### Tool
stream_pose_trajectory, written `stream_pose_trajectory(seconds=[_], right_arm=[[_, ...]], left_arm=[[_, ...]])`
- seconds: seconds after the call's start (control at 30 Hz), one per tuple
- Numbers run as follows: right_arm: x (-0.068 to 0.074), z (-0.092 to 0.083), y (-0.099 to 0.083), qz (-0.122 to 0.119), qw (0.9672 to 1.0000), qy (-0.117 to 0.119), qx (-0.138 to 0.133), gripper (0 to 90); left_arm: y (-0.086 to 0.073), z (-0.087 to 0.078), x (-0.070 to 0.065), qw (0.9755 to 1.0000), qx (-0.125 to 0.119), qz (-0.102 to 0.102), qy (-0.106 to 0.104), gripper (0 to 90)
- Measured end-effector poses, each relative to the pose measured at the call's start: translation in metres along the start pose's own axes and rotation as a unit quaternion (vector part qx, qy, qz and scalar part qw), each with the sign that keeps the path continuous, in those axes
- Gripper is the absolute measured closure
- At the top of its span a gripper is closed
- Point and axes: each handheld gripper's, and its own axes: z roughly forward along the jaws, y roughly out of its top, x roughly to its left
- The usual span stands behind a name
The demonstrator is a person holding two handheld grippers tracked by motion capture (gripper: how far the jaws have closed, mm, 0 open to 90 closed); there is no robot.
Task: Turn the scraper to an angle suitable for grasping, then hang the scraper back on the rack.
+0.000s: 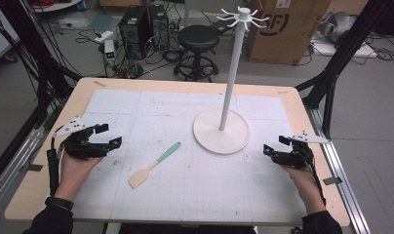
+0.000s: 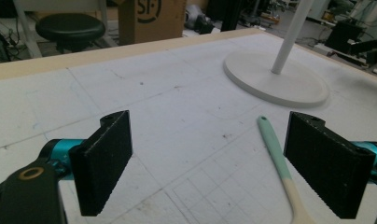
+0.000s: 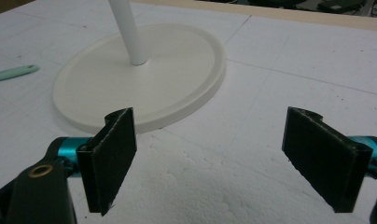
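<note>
A spatula [image 1: 153, 165] with a mint-green handle and a cream blade lies flat near the middle of the white gridded mat [image 1: 185, 195]. Its handle [image 2: 273, 145] runs close to the right-hand jaw in the left gripper view. My left gripper [image 1: 108, 135] rests at the mat's left side, open and empty, left of the spatula. My right gripper [image 1: 274, 145] rests at the right side, open and empty, its jaws facing the stand's round base [image 3: 140, 79]. The white rack stand [image 1: 221, 130] rises as a tall pole with hooks at its top.
The wooden table [image 1: 78, 95] frames the mat. Behind it on the floor stand a black stool [image 1: 198, 48], computer towers [image 1: 145, 24] with cables and a cardboard box [image 1: 283, 29]. Black frame posts [image 1: 331, 78] flank the table.
</note>
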Motion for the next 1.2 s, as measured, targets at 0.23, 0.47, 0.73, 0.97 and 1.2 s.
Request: stream_pose_trajectory(seconds=[0.23,0.47,0.73,0.97,1.2], right_arm=[[-0.001,0.0,0.0,0.0,1.0,0.004,0.001,16.9],[-0.001,0.0,-0.001,0.0,1.0,0.002,0.003,16.8],[0.001,-0.001,0.0,-0.003,1.0,0.001,-0.001,16.9],[0.0,0.001,0.003,-0.002,1.0,0.0,-0.005,16.9],[-0.001,0.003,0.003,-0.004,1.0,0.005,-0.006,17.2]], left_arm=[[0.002,0.001,-0.006,0.9999,0.001,0.008,-0.01,16.1],[0.002,0.004,-0.008,0.9998,0.009,0.016,-0.013,16.1],[0.003,0.004,-0.012,0.9996,0.01,0.018,-0.021,16.2],[0.002,0.011,-0.029,0.9981,0.035,0.037,-0.036,17.2],[-0.006,0.028,-0.053,0.9963,0.059,0.043,-0.046,17.7]])
